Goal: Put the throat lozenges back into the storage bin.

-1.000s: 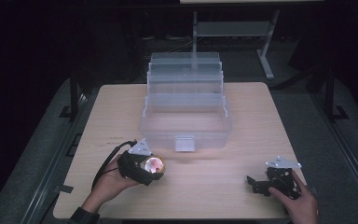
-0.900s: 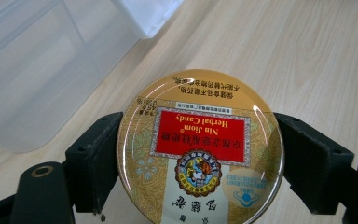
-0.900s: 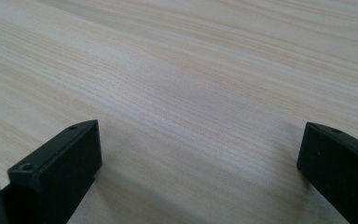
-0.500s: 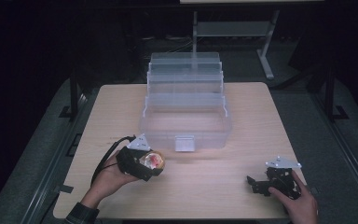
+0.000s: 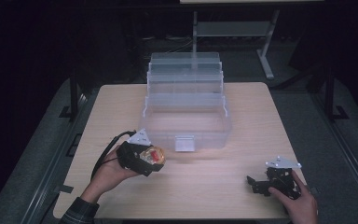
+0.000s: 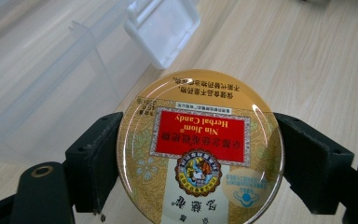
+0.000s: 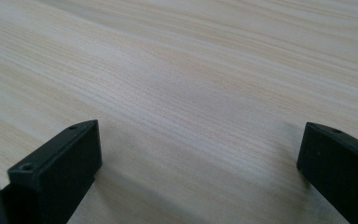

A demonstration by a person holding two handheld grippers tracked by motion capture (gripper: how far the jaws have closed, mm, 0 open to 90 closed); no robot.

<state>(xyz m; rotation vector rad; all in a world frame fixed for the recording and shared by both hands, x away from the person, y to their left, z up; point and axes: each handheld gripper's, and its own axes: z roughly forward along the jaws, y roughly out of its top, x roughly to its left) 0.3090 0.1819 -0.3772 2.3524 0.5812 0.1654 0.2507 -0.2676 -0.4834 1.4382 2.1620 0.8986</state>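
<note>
A round gold candy tin [image 6: 199,148] with a red label reading Herbal Candy sits clamped between the black jaws of my left gripper [image 6: 198,158]. From above, the left gripper [image 5: 156,158] holds the tin [image 5: 155,155] just above the table, close to the front left corner of a clear plastic organiser box [image 5: 186,122]. The box's white latch [image 6: 168,25] lies just beyond the tin. My right gripper [image 5: 256,183] rests low at the table's front right, jaws wide apart with bare wood between them [image 7: 200,154].
The clear box stands open at the table's middle, its stepped trays [image 5: 185,77] rising toward the back. The wooden table [image 5: 214,186] ends close behind both hands. A metal stand [image 5: 233,30] is on the dark floor beyond the table.
My left gripper has carried the tin a little up and toward the box front. The right gripper has stayed put.
</note>
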